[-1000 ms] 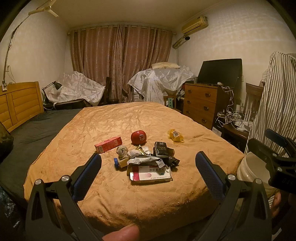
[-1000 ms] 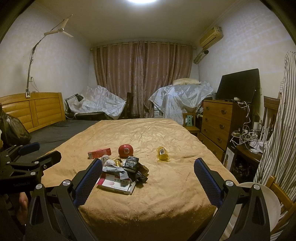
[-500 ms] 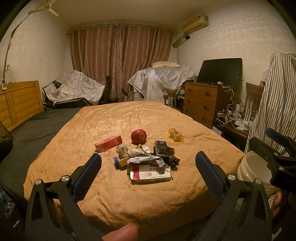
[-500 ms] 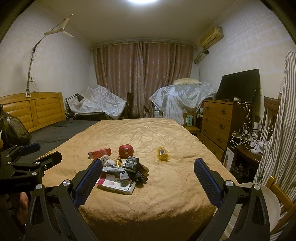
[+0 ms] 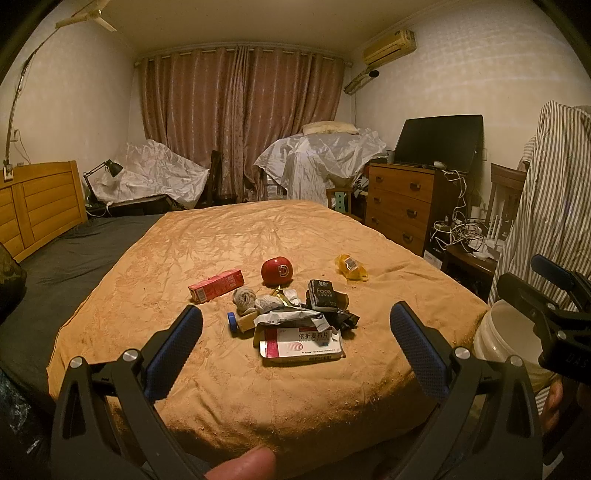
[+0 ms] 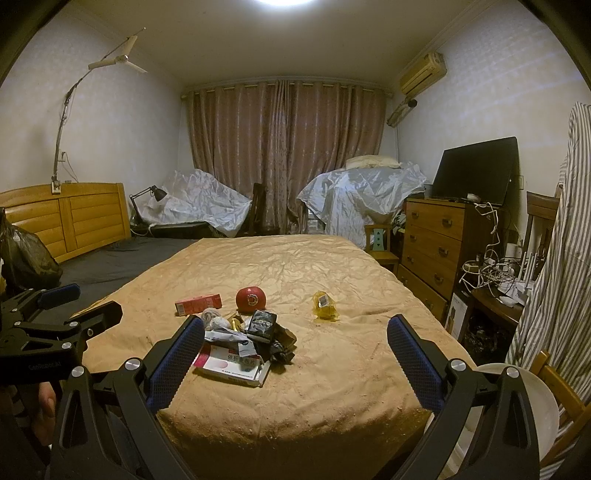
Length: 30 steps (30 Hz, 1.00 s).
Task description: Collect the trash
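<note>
dim, warm-lit bedroom. brown curtains (image 6: 286, 155) drawn across the far wall, ceiling light (image 6: 286, 2) glaring overhead. wooden headboard (image 5: 37, 206) left, dresser (image 6: 432, 251) with dark tv (image 6: 476, 171) right, air conditioner (image 5: 388, 42) high up.

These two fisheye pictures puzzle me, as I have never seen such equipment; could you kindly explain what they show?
A person holds a pair of hand-held tongs in each hand, each with a camera looking along its two blue-padded fingers. One picture comes from the left tongs, the other from the right tongs; both are open and hold nothing. Ahead is a bed with an orange cover. On it lies trash: a white-and-pink box, a red carton, a round red item, a yellow wrapper and a black packet. A white bucket stands beside the bed.
</note>
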Available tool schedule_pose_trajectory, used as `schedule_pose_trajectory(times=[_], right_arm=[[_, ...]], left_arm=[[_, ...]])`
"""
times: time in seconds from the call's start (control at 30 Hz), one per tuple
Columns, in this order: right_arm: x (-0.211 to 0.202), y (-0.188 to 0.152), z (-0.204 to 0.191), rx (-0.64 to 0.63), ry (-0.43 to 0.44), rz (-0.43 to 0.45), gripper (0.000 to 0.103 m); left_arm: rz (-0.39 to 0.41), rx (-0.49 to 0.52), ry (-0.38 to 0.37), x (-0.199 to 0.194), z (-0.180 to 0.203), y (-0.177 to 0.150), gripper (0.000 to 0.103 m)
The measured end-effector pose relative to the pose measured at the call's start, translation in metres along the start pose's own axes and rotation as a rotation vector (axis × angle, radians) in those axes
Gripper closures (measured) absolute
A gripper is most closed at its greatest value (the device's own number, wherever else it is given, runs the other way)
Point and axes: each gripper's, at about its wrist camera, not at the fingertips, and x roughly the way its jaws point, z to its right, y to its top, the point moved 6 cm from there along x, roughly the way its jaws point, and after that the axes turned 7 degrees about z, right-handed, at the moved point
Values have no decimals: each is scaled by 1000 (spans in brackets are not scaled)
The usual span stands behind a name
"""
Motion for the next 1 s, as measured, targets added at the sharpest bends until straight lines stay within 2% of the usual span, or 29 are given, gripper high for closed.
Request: schedule_pose_trajectory(times=[1.0], right_arm=[[1,0,0,-3,0,-4,4]], left_arm=[[-7,1,1,1,0,-6,5]])
